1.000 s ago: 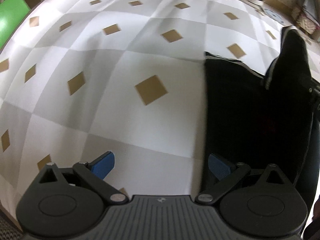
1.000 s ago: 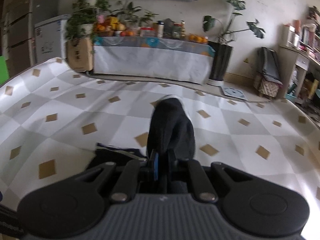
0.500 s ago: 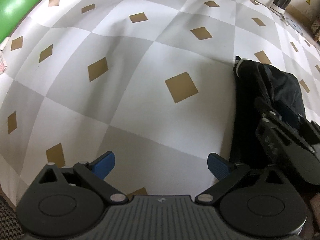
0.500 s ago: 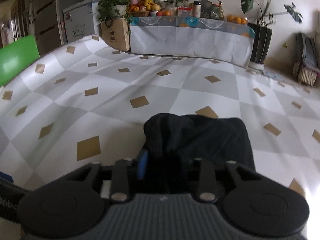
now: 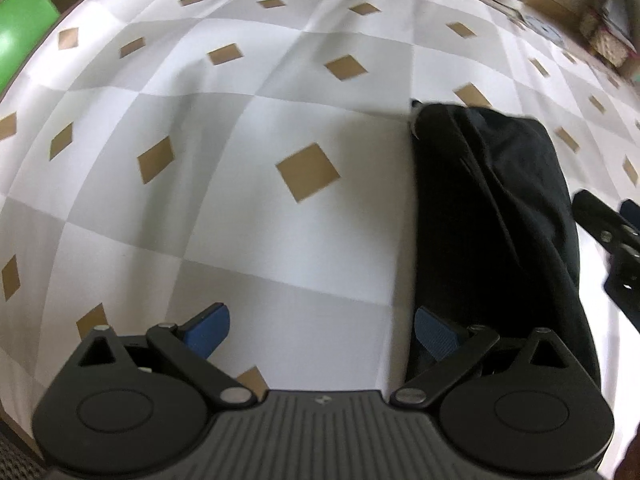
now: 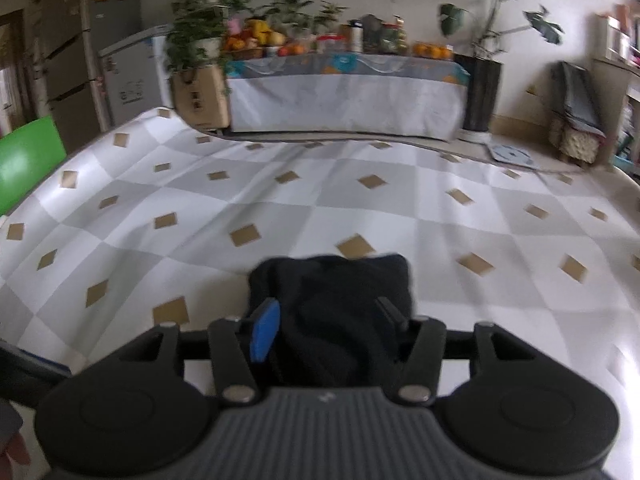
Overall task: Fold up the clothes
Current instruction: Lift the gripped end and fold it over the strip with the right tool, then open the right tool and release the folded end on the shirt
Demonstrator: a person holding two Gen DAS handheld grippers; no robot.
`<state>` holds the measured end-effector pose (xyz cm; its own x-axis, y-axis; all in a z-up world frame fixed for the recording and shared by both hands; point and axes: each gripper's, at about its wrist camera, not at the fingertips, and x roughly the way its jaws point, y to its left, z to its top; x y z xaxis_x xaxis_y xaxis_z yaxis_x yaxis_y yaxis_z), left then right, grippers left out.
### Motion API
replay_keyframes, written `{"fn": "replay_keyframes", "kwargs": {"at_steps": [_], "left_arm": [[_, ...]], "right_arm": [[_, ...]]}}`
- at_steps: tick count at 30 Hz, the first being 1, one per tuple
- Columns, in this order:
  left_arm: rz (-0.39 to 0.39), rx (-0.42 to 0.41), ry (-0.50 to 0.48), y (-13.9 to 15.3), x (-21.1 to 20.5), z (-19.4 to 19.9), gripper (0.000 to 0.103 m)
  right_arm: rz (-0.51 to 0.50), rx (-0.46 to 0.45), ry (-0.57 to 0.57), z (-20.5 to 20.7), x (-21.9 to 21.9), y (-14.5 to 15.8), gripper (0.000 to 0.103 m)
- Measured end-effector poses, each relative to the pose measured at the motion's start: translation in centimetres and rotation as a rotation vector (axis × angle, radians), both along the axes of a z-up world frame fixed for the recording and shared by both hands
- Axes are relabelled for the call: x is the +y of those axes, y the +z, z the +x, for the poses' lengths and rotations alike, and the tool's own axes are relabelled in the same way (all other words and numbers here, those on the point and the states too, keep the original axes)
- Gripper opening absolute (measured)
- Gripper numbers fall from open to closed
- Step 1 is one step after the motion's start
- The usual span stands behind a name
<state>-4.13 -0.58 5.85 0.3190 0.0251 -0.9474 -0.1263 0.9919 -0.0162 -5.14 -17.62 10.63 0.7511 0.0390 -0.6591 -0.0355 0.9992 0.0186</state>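
The black garment lies folded into a long, narrow bundle on the counter, toward its right side in the left wrist view, with one short end toward the far edge and the other running under the left gripper. The fabric is soft, matte and thick, with rounded folded edges and shallow creases along its length; a small pale detail shows at its far end, too small to identify. The counter is covered by a smooth cloth printed in grey and white squares with tan diamonds, and it shows slight ripples. The left gripper points steeply down with its jaws spread wide and nothing between them; its right blue pad sits at the bundle's left edge, and contact cannot be confirmed. The right gripper sits low over the near end of the bundle. Its jaws have just been opening and now stand about half apart, with the fabric between them but not pinched. This reads as a release: the fold has been laid down and the cloth is left to settle flat. Its rounded, springy edges may lift again unless pressed.
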Motion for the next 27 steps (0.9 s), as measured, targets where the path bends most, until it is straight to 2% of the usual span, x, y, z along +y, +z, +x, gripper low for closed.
{"fn": "replay_keyframes", "kwargs": {"at_steps": [3, 7, 10, 14, 18, 23, 27], "left_arm": [[-0.001, 0.017, -0.045, -0.3, -0.6, -0.9, 0.099], [-0.013, 0.015, -0.055, 0.0, -0.5, -1.8, 0.099], [-0.017, -0.005, -0.064, 0.6, -0.2, -2.5, 0.099], [-0.069, -0.023, -0.062, 1.4, 0.0, -3.8, 0.099], [-0.109, -0.023, -0.117, 1.6, -1.1, -6.2, 0.099], [-0.098, -0.025, -0.204, 1.4, -3.0, -8.9, 0.099], [-0.098, -0.021, -0.226, 1.2, -3.6, -10.7, 0.099]], "right_arm": [[-0.06, 0.035, -0.042, -1.8, -0.9, 0.1, 0.054], [-0.016, 0.111, -0.095, -4.0, -2.9, -0.2, 0.055], [0.017, 0.125, -0.123, -6.4, -4.6, -0.2, 0.056], [0.033, 0.139, -0.202, -9.9, -6.5, -0.5, 0.057], [0.042, 0.153, -0.293, -13.7, -7.9, -1.2, 0.062], [0.066, 0.185, -0.388, -17.6, -9.1, -2.4, 0.062], [0.067, 0.205, -0.415, -19.5, -9.5, -3.0, 0.062]]}}
